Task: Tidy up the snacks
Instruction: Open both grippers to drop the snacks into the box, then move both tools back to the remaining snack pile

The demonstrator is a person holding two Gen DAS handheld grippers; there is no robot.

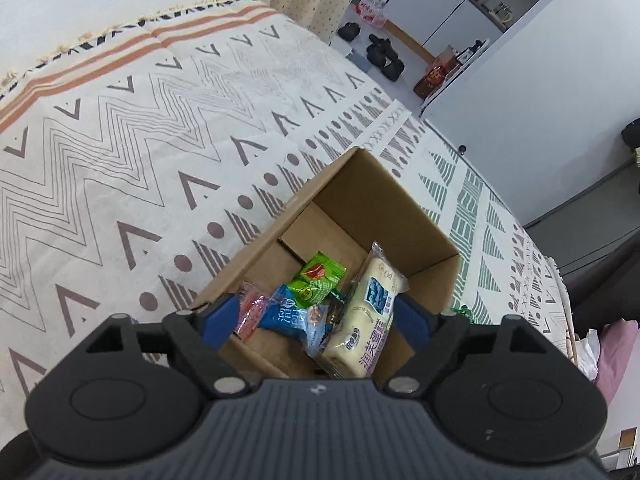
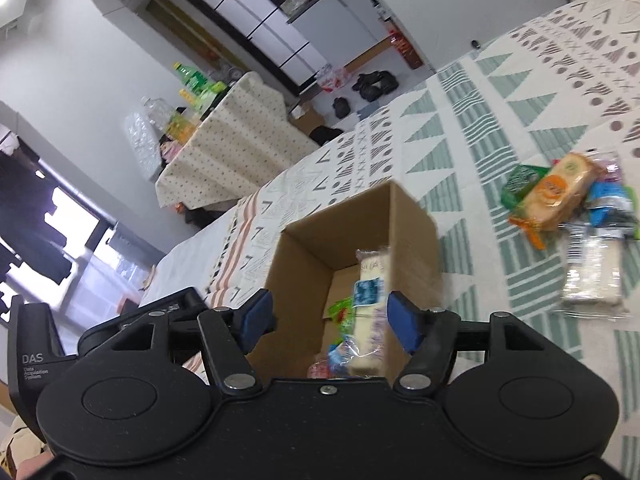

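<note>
Both grippers hang over an open cardboard box [image 1: 360,216] on a patterned bedspread [image 1: 120,140], jaws apart and gripping nothing.

Left gripper [image 1: 316,316] stands wide, its blue pads clear of the packets inside: a long cream cake bar [image 1: 360,312], a blue packet [image 1: 292,316], a green packet [image 1: 316,280] and a red one [image 1: 250,314]. Right gripper [image 2: 330,318] is spread too, the cake bar blurred between its pads, touching neither. More snacks [image 2: 560,196] lie on the bedspread just right of the box.
</note>
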